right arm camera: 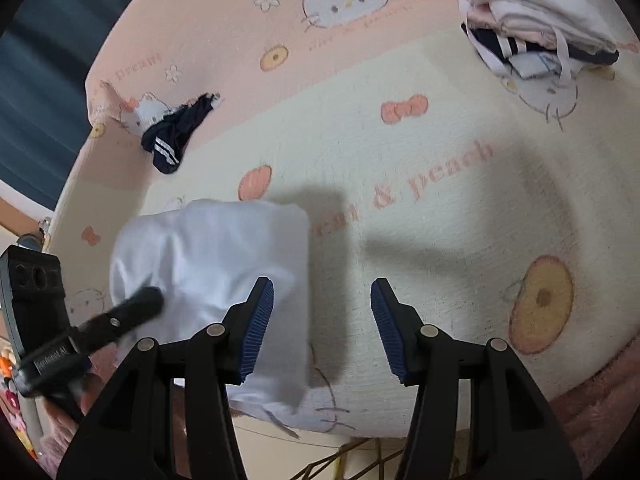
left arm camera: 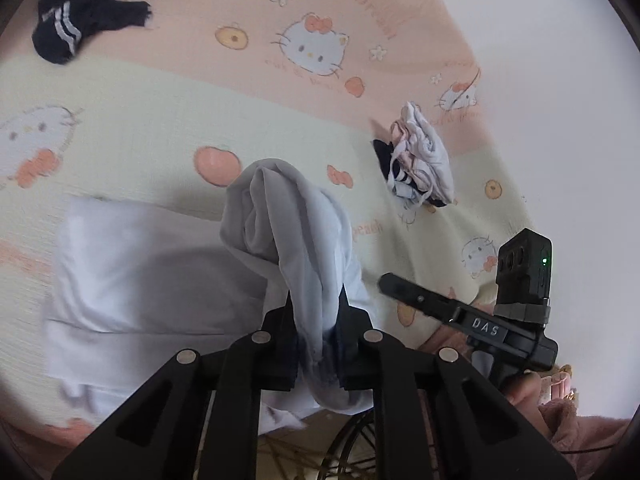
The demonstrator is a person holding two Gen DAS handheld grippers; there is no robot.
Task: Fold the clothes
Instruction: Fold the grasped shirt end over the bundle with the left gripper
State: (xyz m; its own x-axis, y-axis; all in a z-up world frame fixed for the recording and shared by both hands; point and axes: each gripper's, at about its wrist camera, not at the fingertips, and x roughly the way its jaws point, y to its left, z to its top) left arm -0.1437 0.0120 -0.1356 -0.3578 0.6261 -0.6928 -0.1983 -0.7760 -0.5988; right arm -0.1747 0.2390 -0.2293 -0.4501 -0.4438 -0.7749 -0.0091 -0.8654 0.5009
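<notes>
A white garment (left arm camera: 140, 272) lies partly folded on the bed near its front edge. One fold of it (left arm camera: 288, 232) stands pulled up, pinched between the jaws of my left gripper (left arm camera: 316, 304), which is shut on the cloth. In the right wrist view the same garment (right arm camera: 224, 248) spreads out to the left of my right gripper (right arm camera: 322, 300). That gripper hangs open over bare sheet with nothing between its blue pads (right arm camera: 260, 320); its left finger overlaps the garment's right edge. The left gripper's finger (right arm camera: 140, 304) shows over the garment's left side.
A crumpled navy garment with white stripes (left arm camera: 76, 28) (right arm camera: 172, 136) lies far back left. A stack of folded clothes (left arm camera: 420, 160) (right arm camera: 532, 20) sits back right. The cat-print sheet (left arm camera: 280, 100) covers the bed, whose front edge (right arm camera: 360, 432) runs just below the grippers.
</notes>
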